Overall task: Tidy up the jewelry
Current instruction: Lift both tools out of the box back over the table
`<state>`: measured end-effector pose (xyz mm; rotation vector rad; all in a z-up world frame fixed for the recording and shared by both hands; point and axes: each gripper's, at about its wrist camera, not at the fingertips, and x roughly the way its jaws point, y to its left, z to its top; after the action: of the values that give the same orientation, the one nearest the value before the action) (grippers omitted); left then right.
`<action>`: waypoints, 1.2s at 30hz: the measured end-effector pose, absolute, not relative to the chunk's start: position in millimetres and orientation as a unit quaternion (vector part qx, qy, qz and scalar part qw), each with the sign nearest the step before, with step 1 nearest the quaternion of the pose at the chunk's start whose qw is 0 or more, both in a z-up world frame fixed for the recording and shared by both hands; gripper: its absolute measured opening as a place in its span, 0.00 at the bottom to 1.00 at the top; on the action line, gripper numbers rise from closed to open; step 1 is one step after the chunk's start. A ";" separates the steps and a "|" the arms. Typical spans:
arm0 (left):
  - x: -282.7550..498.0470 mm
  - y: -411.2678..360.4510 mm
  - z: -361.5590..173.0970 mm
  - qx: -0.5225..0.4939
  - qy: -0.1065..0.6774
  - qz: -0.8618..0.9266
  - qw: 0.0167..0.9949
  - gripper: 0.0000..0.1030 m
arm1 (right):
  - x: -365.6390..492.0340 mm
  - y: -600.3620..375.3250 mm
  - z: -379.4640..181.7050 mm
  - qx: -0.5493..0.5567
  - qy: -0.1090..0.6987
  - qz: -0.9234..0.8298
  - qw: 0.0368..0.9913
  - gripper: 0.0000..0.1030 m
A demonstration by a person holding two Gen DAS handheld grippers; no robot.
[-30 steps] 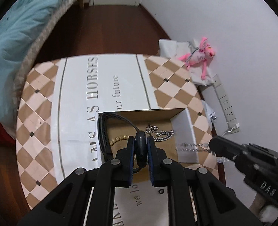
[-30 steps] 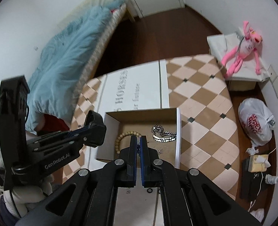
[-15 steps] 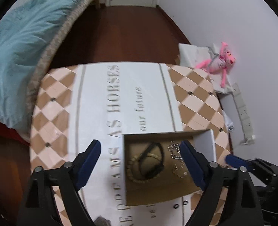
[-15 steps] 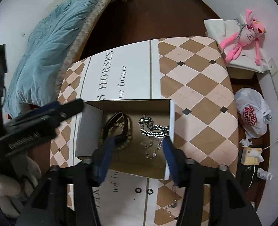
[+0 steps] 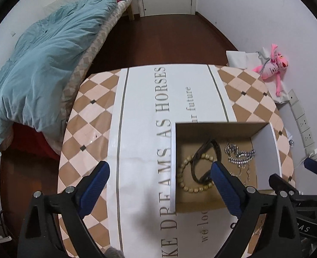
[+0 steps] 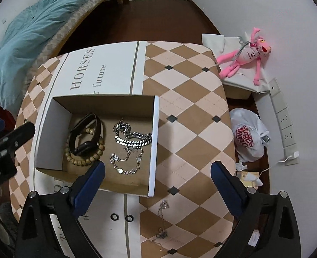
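Box (image 6: pixel 156 142): open cardboard, white outer walls, standing on the surface (image 6: pixel 193 99) over its printed white band. It serves as the collecting place, so the sorted pieces lie together on its floor.

Contents, left half: black strap (image 6: pixel 84 133) lying across a ring of wooden beads (image 6: pixel 86 159), the two touching. Right half: heavy silver chain (image 6: pixel 132 138), heaped, with a finer stone-set chain (image 6: pixel 126 164) looped just below it. The two groups lie slightly apart.

Outside the box, not yet sorted: two small black rings (image 6: pixel 122 217) side by side near the front wall, and a thin chain (image 6: pixel 161 221) strung out on the checked cloth to their right. By their position, these are probably the pieces left to gather.

Left tongs (image 5: pixel 159 178): jaws have just been opening and stand wide, nothing between the pads; they straddle the box's left wall, one blue pad over the strap and beads.

Right tongs (image 6: pixel 157 177): jaws likewise just opened to full spread, empty, poised over the box's right wall and pointing steeply down. Both appear to have let go above the box.
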<state>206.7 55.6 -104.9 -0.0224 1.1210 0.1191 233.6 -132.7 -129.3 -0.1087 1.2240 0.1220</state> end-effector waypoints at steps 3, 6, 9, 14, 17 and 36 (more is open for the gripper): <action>199.0 51.9 -105.6 -0.007 0.531 0.058 0.845 0.93 | 227.8 -133.4 -127.1 -0.050 0.569 0.051 0.820 0.97; 190.3 48.6 -103.1 -0.002 0.526 0.064 0.848 0.93 | 220.0 -135.6 -120.6 -0.050 0.560 0.045 0.826 0.97; 180.6 46.9 -96.7 0.000 0.516 0.077 0.853 0.93 | 210.6 -136.2 -109.8 -0.051 0.547 0.042 0.834 0.97; 163.2 47.3 -79.7 -0.009 0.497 0.082 0.864 0.93 | 191.3 -140.5 -87.8 -0.051 0.518 0.033 0.853 0.97; 150.2 44.4 -65.0 -0.012 0.481 0.078 0.873 0.93 | 178.4 -144.0 -72.4 -0.048 0.500 0.030 0.864 0.97; 83.9 37.7 -30.7 -0.034 0.428 0.090 0.899 0.93 | 108.3 -170.5 -41.6 -0.019 0.469 0.020 0.883 0.97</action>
<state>83.9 37.7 -30.7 -0.0711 0.8864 0.1864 108.3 -170.5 -41.6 -0.0395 0.9756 0.0421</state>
